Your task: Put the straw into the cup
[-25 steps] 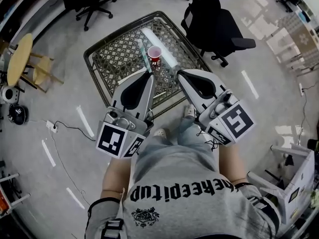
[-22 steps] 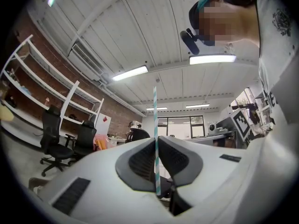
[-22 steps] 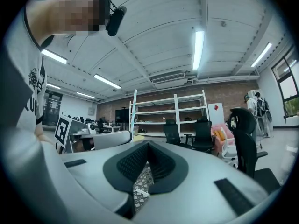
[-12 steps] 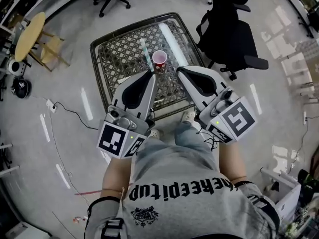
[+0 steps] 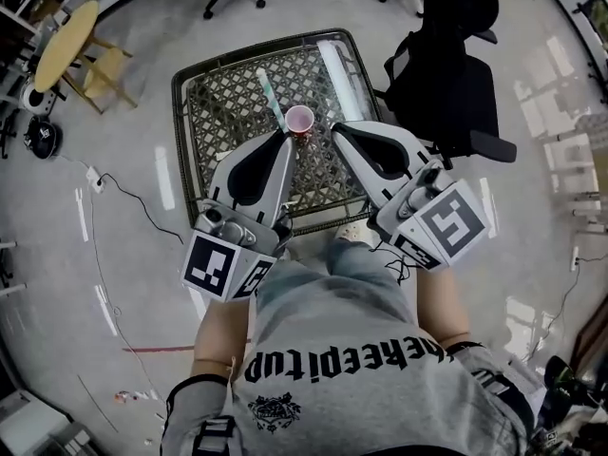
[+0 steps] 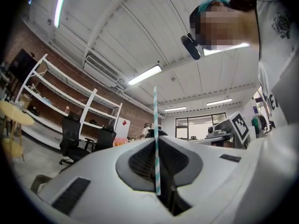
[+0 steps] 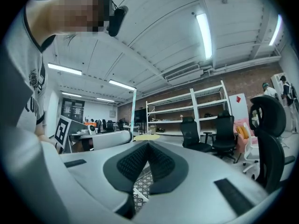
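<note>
Nearest the person, the left hand-held gripper point(image 5: 286, 137) is closed on the striped straw point(image 5: 270, 95). It pinches the straw near one end, and the long free length slants away over the surface. The right hand-held gripper point(image 5: 334, 129) has its jaws drawn together on nothing. The pink cup point(image 5: 299, 119) stands upright on the lattice surface point(image 5: 223, 112), just beside both gripper tips and held by neither.

Risks, as judged:
- The cup looks light and is unsupported, so a nudge from either tip or from the straw could tip it.
- The thin straw may swivel in the pinch and miss the mouth.

Count:
- Hand-held grippers: two
- Straw: one
- Cup: one
- Surface: one
- Black office chair point(image 5: 456, 84): one, just beyond the surface
</note>
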